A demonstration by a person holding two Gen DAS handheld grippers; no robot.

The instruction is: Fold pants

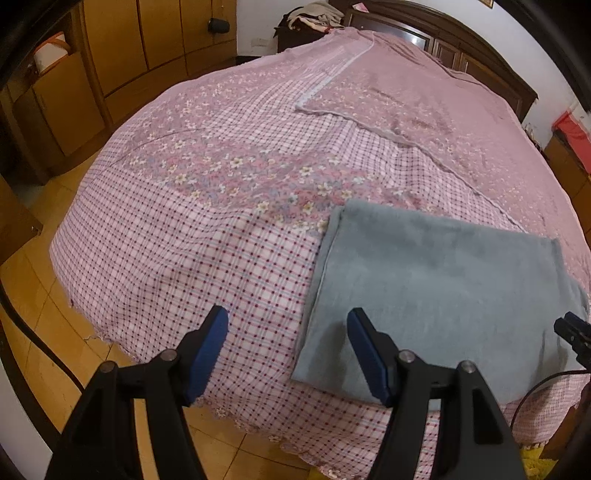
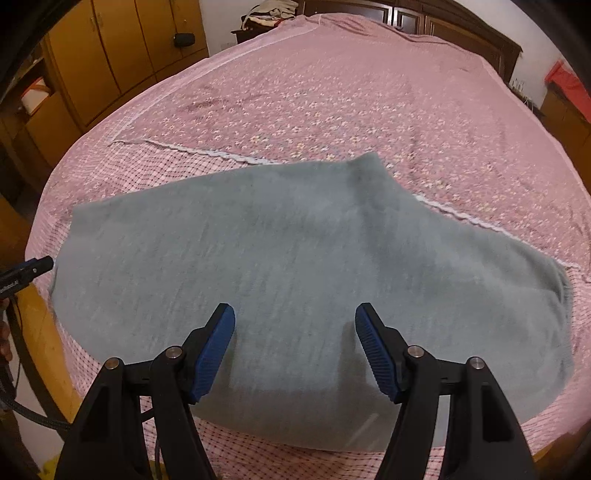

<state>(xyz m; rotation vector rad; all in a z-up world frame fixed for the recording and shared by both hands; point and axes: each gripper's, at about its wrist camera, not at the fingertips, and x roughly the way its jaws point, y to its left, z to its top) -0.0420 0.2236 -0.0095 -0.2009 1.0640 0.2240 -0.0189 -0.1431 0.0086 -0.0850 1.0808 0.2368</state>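
Observation:
The grey-blue pants [image 1: 436, 295] lie folded flat on the pink bed cover [image 1: 221, 229], near the bed's front edge. My left gripper [image 1: 288, 325] hovers open over the pants' left edge, one finger above the checked cover and the other above the cloth, with nothing between them. In the right wrist view the pants [image 2: 295, 258] fill the middle as one wide flat shape. My right gripper [image 2: 295, 325] stands open above their near part, holding nothing. The left gripper's tip [image 2: 37, 267] shows at the far left, and the right gripper's tip [image 1: 572, 328] at the left view's right edge.
Wooden wardrobes [image 1: 122, 48] line the wall left of the bed. A dark headboard [image 1: 461, 44] stands at the far end, with a heap of clothes [image 1: 314, 14] beside it. The tiled floor [image 1: 44, 302] lies below the bed's left edge. A black cable [image 2: 22, 398] hangs at the left.

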